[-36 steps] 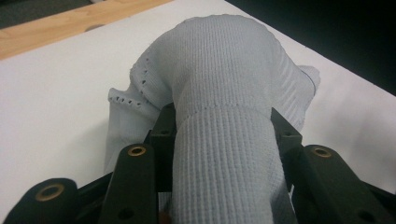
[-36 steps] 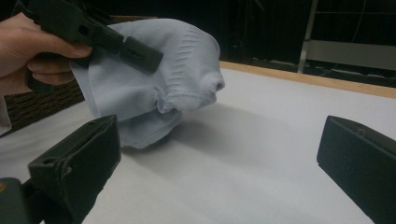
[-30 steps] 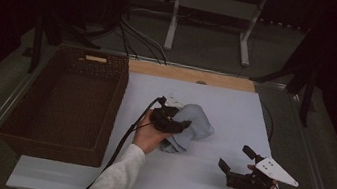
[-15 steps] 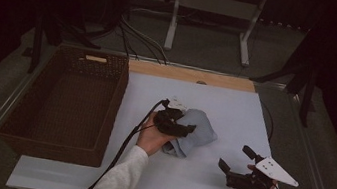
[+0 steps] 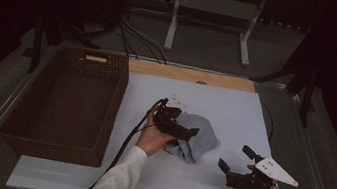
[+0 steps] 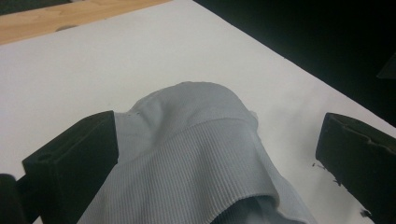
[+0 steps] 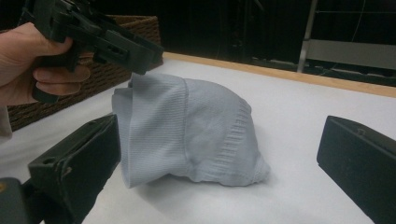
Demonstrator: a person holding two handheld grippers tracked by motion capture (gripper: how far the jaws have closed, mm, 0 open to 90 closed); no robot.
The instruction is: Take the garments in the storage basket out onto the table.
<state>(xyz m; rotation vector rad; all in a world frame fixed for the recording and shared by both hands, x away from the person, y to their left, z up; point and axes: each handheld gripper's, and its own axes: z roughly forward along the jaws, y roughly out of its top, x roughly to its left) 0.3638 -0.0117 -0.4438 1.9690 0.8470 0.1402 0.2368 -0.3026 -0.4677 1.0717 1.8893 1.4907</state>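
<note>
A light grey ribbed cloth [image 5: 202, 141] lies crumpled in a heap near the middle of the white table top [image 5: 226, 103]. My left gripper [image 5: 185, 133] reaches over the cloth's left side. Its jaws have just been opening and stand wide apart, with a fold of the cloth [image 6: 187, 107] lying loose between them. My right gripper [image 5: 236, 159] rests near the table's front right edge. It points at the cloth [image 7: 196, 126] from a short way off, open, with nothing between its jaws. The left gripper [image 7: 93, 32] hangs over the cloth's top edge in the right gripper view.
A dark wicker basket [image 5: 47, 144] stands along the table's left side, and nothing shows inside it. A wooden strip [image 5: 189, 75] runs along the far edge. Beyond it are cables and a metal stand [image 5: 177, 20] on the floor.
The left gripper's jaws have spread apart, and the cloth has slumped lower onto the table. The right gripper has stayed where it was.
</note>
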